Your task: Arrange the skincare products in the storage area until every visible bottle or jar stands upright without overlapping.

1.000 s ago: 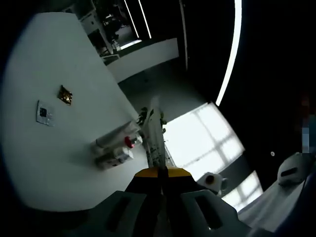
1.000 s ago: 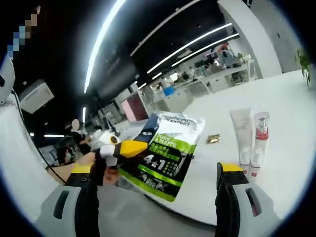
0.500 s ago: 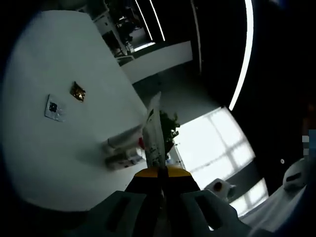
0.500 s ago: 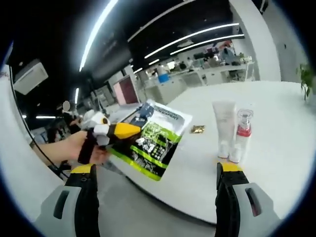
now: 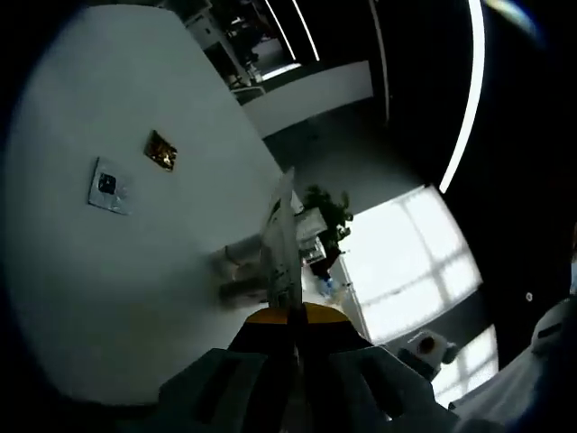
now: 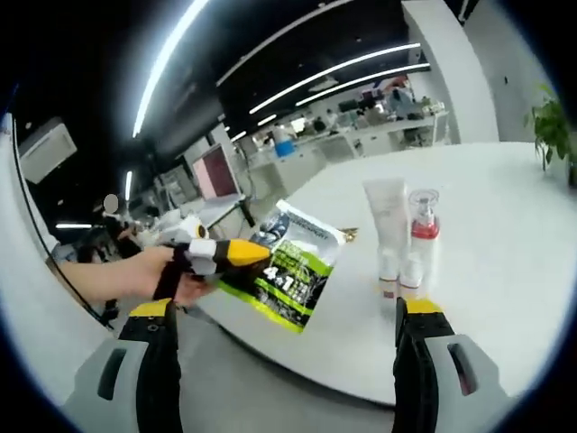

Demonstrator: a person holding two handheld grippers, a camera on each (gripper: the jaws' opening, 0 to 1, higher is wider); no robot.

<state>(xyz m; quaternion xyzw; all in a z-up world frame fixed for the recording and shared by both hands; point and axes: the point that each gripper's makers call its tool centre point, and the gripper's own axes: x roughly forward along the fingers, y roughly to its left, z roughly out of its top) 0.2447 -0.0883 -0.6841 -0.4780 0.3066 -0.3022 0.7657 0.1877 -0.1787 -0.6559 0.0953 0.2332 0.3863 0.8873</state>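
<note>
My left claw (image 5: 290, 317) is pinched tight on the edge of a flat green-and-white pouch (image 5: 279, 248), and in the left gripper view I see that pouch edge-on, rising straight up from between my yellow tips. In the right gripper view the same left claw (image 6: 236, 254) comes in from the left, a hand (image 6: 171, 271) behind it, holding the pouch (image 6: 290, 269) out over the near edge of the white table (image 6: 505, 234), its printed face tilted toward me.

My right claw (image 6: 287, 311) stands wide open with nothing between its jaws, back from the table's near edge.

Ahead of the right claw, toward its right jaw, a white tube (image 6: 388, 225) stands upright on its cap, and a clear bottle with a red collar (image 6: 421, 236) stands just beside it, the two looking as if they touch. Past the pouch lies a small gold wrapper (image 6: 347, 234).

From the left claw, the gold wrapper (image 5: 161, 151) and a small flat white sachet (image 5: 110, 186) lie well off to the left on the table (image 5: 108, 298). The tube and bottle (image 5: 239, 275) sit blurred just left of the pouch's edge.
</note>
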